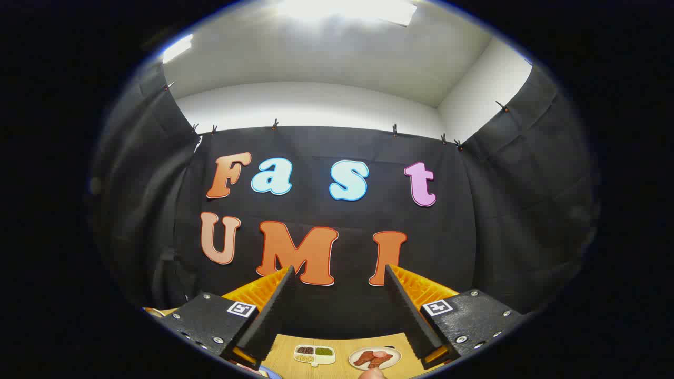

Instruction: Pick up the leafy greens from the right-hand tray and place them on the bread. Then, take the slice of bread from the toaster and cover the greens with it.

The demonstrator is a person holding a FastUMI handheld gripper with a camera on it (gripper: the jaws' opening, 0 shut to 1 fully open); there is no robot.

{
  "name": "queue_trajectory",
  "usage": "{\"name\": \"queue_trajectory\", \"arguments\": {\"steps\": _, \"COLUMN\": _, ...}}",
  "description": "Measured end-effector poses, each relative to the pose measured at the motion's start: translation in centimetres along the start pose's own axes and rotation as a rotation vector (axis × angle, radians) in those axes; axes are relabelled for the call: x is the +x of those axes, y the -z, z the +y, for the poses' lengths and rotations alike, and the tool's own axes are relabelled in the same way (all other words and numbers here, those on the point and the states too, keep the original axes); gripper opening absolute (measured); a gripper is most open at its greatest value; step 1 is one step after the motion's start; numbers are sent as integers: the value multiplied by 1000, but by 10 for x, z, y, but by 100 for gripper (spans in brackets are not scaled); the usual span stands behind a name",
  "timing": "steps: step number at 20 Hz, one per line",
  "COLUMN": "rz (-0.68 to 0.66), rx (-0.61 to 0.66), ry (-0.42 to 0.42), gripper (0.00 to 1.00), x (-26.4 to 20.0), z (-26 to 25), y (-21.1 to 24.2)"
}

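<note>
Because the greens sit in one compartment of the divided tray (315,355) on the table (342,345), beside a plate (375,358), far beyond the gripper (337,310), whose fingers stand released and apart, tilt it downward, then descend squarely over that compartment.

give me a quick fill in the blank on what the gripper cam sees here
The gripper holds nothing; its fingers stand ____.
The white divided dish lies on the light ____ tabletop.
Beside that dish lies a round white plate of ____ food slices.
Both dishes lie ____ the two fingers.

Missing words: open; wooden; reddish-brown; between
</note>
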State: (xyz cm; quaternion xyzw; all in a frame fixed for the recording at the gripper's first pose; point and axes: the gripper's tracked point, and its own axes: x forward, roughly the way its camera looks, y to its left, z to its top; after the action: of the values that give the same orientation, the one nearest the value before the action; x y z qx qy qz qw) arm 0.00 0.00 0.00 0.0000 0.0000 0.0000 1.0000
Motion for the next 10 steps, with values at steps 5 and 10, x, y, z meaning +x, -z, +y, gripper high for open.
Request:
{"name": "queue_trajectory", "arguments": {"steps": 5, "rz": -14, "rx": -13, "ry": -12, "gripper": 99, "x": -4, "z": -1, "y": -15}}
{"name": "queue_trajectory", "arguments": {"steps": 10, "rz": -18, "rx": 6, "ry": -21, "gripper": 99, "x": -11, "z": -4, "y": -23}}
